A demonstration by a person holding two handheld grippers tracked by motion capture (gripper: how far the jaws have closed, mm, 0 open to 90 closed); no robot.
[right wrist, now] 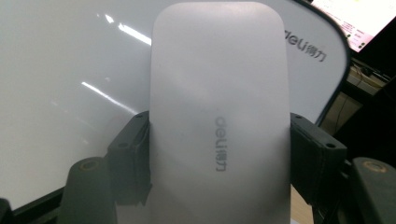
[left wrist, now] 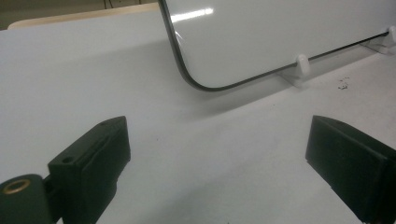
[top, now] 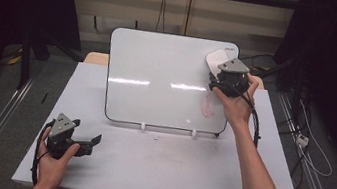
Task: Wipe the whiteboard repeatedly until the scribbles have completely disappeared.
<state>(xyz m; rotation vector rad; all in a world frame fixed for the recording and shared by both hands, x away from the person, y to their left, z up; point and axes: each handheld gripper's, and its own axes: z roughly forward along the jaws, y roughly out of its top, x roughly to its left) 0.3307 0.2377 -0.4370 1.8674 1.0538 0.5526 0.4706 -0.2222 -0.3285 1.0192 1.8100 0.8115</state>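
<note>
Nearby, red smear [top: 208, 105] on whiteboard [top: 159, 78]

In the right gripper view, the white eraser [right wrist: 217, 116] ran off the bottom edge, so we could not see its lower end, and it hid much of the whiteboard [right wrist: 70, 93] behind it. In the high view, the right gripper [top: 223, 77] covered part of the eraser, and the faint red smear [top: 208, 105] on the board was too blurred to read. The left gripper view cut the board off at the top and right.
</note>
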